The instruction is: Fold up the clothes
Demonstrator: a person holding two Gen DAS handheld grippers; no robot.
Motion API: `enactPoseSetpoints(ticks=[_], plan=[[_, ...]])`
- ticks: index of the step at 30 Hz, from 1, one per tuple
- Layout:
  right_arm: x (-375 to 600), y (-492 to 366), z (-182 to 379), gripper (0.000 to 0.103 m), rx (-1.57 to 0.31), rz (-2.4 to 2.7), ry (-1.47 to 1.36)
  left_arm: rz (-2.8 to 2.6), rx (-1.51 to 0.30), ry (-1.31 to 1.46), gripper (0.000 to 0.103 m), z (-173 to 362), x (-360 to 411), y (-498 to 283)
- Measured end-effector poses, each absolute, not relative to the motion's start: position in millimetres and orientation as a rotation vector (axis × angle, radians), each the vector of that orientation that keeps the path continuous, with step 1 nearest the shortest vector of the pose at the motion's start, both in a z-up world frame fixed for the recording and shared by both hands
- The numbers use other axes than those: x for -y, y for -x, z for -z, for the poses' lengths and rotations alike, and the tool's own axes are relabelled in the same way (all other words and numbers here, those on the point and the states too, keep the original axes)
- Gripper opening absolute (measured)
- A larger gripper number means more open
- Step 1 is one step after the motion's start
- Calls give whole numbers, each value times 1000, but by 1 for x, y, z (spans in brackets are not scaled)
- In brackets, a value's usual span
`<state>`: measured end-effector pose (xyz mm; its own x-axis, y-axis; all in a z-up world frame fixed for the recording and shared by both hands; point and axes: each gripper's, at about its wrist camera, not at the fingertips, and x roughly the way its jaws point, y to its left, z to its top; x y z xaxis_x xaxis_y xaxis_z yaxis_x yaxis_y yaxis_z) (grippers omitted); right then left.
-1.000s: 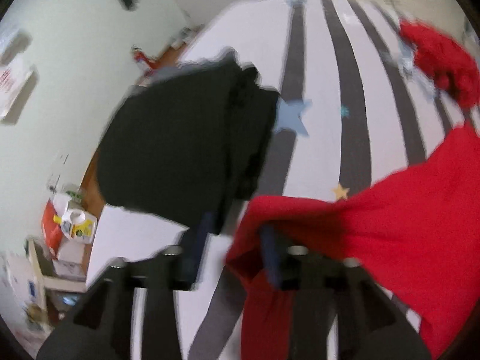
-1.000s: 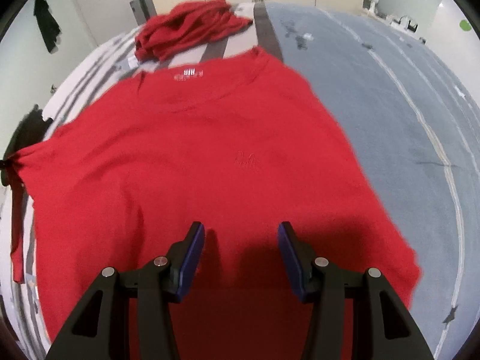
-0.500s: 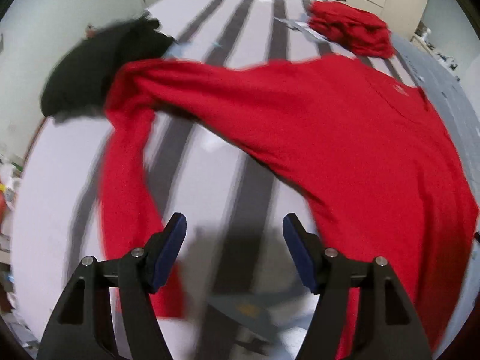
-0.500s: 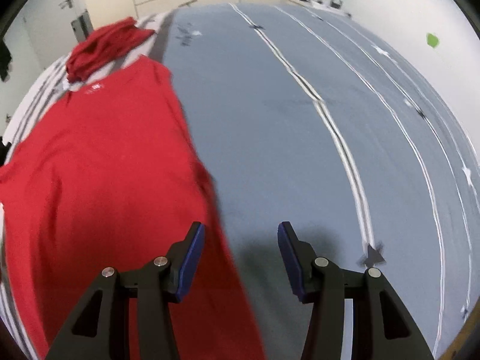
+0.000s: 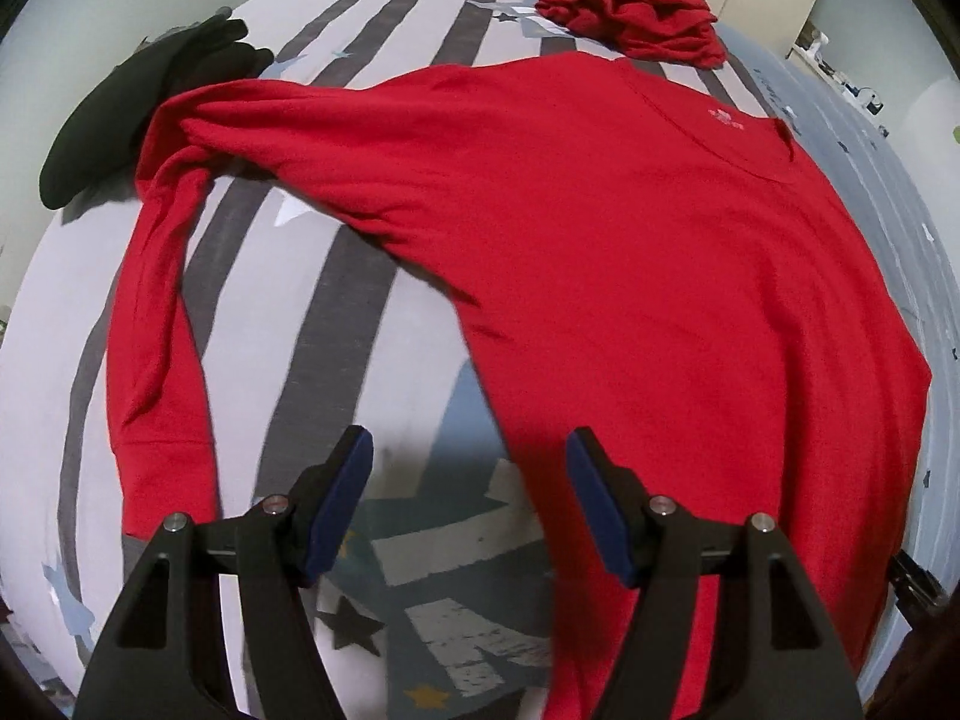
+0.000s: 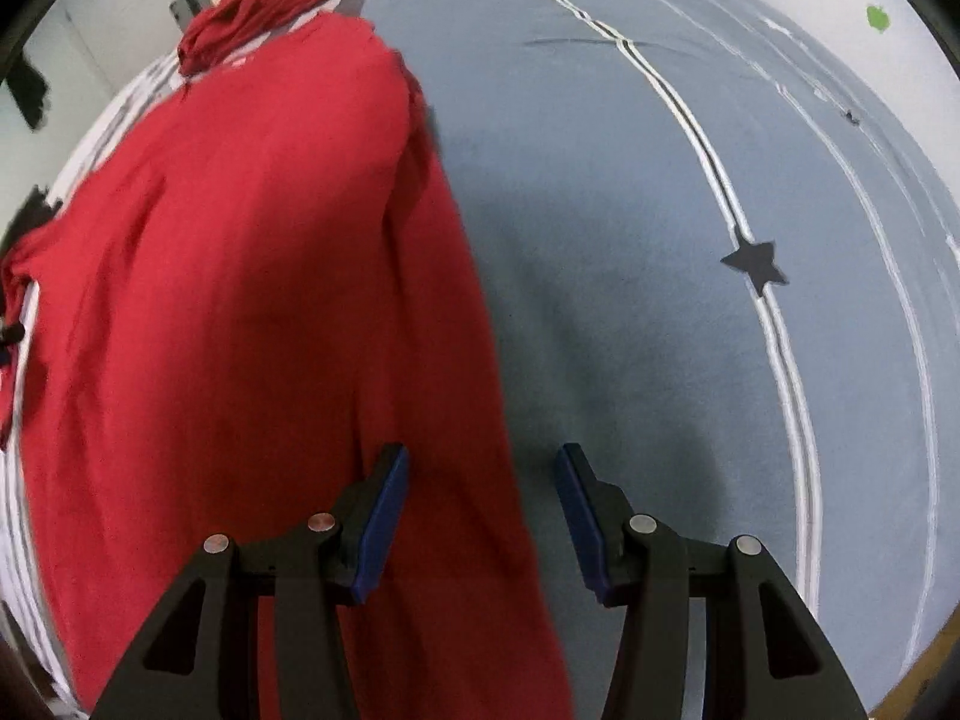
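Red sweatshirt [image 5: 630,252] spread flat on the bed [image 5: 372,324], ahead of the left gripper [image 5: 468,498] and beneath the right gripper [image 6: 480,516]; both released, jaws apart. Farther ahead: crumpled red garment [image 5: 636,18]; black garment [image 5: 138,102], far left.

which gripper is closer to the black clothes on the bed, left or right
Left. The left gripper hangs open over the striped bedding with the black clothes ahead to its left, past the red shirt sleeve. The right gripper sits open at the shirt's opposite edge, the whole shirt between.
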<state>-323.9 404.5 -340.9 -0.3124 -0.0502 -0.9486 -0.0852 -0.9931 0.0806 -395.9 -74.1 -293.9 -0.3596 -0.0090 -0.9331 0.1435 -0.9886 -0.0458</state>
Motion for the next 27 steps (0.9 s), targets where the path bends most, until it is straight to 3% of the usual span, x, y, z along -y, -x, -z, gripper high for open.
enactPoseSetpoints(ticks=[3, 5, 23, 27], plan=[[-413, 331, 345, 33, -253, -2529, 1808, 2517, -188, -1707, 64, 292, 70, 397], [-416, 338, 339, 0, -227, -2544, 1798, 2513, -197, -1698, 64, 289, 69, 397], [-573, 538, 172, 2, 294, -2531, 1205, 2451, -241, -1631, 64, 281, 73, 416], [-570, 558, 229, 3, 374, -2450, 1407, 2431, -256, -1650, 64, 286, 74, 417]])
